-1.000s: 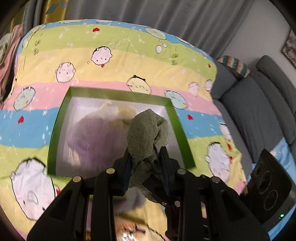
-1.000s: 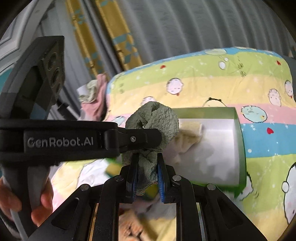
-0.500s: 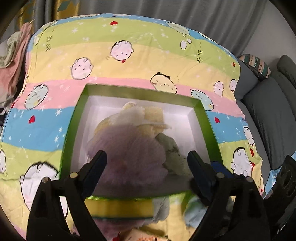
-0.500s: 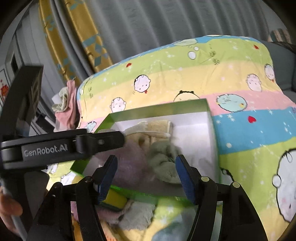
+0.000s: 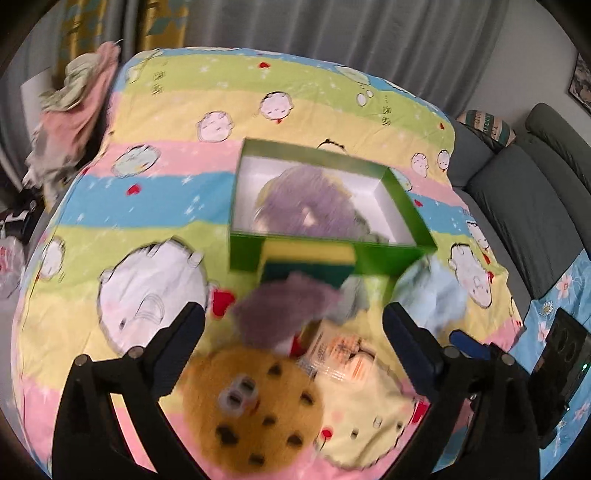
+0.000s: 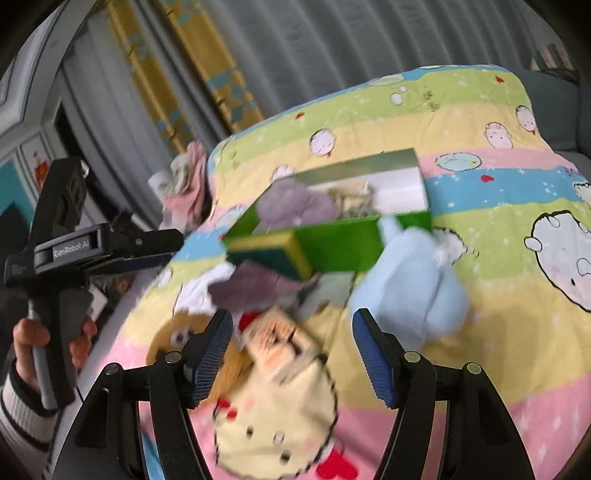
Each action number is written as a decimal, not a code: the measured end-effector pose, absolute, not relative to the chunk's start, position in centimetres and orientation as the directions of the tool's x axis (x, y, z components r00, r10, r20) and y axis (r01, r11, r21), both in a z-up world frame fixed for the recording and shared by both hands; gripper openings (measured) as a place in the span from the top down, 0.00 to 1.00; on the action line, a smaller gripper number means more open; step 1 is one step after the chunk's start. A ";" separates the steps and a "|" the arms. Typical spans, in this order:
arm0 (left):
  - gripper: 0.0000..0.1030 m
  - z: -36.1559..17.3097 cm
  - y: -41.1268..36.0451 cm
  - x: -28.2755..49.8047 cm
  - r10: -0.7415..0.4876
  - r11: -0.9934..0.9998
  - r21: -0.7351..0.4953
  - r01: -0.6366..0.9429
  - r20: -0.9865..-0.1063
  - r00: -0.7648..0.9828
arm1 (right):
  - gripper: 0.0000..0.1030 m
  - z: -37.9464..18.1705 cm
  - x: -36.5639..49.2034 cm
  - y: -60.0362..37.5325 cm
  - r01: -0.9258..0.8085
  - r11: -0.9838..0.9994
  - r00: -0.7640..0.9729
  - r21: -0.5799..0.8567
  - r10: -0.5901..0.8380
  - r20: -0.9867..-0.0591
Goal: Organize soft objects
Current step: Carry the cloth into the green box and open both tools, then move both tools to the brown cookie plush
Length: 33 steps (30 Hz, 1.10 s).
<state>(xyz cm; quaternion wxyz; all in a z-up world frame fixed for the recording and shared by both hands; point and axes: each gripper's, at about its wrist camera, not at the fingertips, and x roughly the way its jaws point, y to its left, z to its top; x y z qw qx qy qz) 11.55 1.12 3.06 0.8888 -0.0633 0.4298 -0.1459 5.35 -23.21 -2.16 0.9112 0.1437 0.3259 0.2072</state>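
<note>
The left gripper [image 5: 293, 325] stands with its jaws spread wide and nothing between the pads; they have just been opening. It hangs over a heap of soft things on the bed. Under it lies a round brown cookie-shaped plush [image 5: 255, 410] with dark chips, and just beyond that a purple fuzzy cloth [image 5: 284, 310], both blurred. The right gripper [image 6: 291, 350] is also parted, less widely, with nothing gripped, and its jaws too have been opening. Below it sits a cream-coloured round plush [image 6: 280, 410] with red marks, and just to its right a pale blue plush [image 6: 406, 280] that leans against the near wall of the green box [image 5: 402, 199]. A yellow and green sponge [image 5: 308, 264] lies against that same wall. Inside the box, on its white floor, rests a larger purple cloth [image 5: 306, 206], with a bit of green cloth at its right edge and something yellowish behind; the blur hides more. All of this lies on a striped cartoon bedspread [image 5: 147, 218]. In the right wrist view a hand [image 6: 48, 343] in a striped sleeve grasps the handle of the left gripper at the left edge. Beyond the bed hang grey curtains [image 5: 332, 33], a pile of pink clothes [image 5: 74, 118] sits at its far left corner, and a grey sofa [image 5: 535, 199] stands to the right.
</note>
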 end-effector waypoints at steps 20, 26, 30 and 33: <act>0.03 0.5 4.9 3.3 -0.130 0.991 -0.107 0.074 -0.769 0.626 | 0.34 -3.8 1.9 -17.0 -0.368 0.862 0.600 0.349 0.507 -0.619; 0.01 0.0 5.9 3.4 -0.149 0.988 -0.143 0.060 -0.771 0.619 | 0.33 -4.1 2.1 -15.5 -0.369 0.878 0.589 0.304 0.474 -0.655; 0.01 -0.5 6.7 3.5 -0.164 0.985 -0.166 0.053 -0.772 0.614 | 0.23 -4.7 2.5 -14.6 -0.357 0.887 0.574 0.293 0.456 -0.681; 0.01 -1.3 7.7 3.7 -0.186 0.979 -0.200 0.043 -0.778 0.600 | 0.22 -5.2 2.7 -13.9 -0.366 0.881 0.552 0.300 0.465 -0.692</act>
